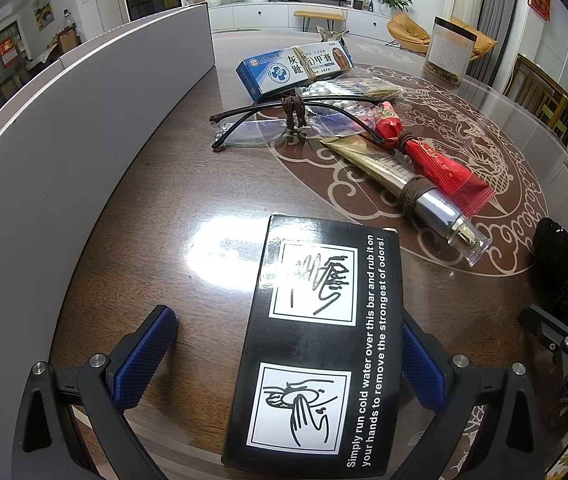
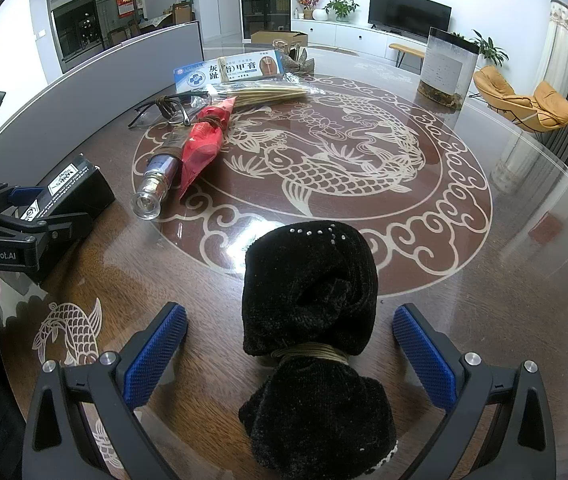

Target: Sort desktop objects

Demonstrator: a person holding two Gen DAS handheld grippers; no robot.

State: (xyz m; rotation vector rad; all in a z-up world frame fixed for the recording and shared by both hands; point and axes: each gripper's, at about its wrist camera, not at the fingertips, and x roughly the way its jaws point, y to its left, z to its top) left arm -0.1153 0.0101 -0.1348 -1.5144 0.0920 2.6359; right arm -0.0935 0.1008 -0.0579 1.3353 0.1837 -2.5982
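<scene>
A black box (image 1: 316, 344) with white hand-washing pictures lies on the table between the open jaws of my left gripper (image 1: 284, 356); the right pad touches or nearly touches its side, the left pad stands apart. It also shows in the right wrist view (image 2: 72, 188). A black velvet bundle (image 2: 316, 320) tied with cord lies between the open jaws of my right gripper (image 2: 290, 352), touching neither pad. Beyond lie glasses (image 1: 284, 120), a gold tube (image 1: 404, 184), a red packet (image 1: 436, 164), a blue-white medicine box (image 1: 296, 68) and a bag of cotton swabs (image 1: 348, 94).
A grey partition (image 1: 84, 128) curves along the table's left side. A tall clear jar (image 2: 444, 68) stands at the far right of the glass-topped table (image 2: 504, 280) with a fish pattern. A bundle of sticks (image 2: 268, 92) lies by the medicine box.
</scene>
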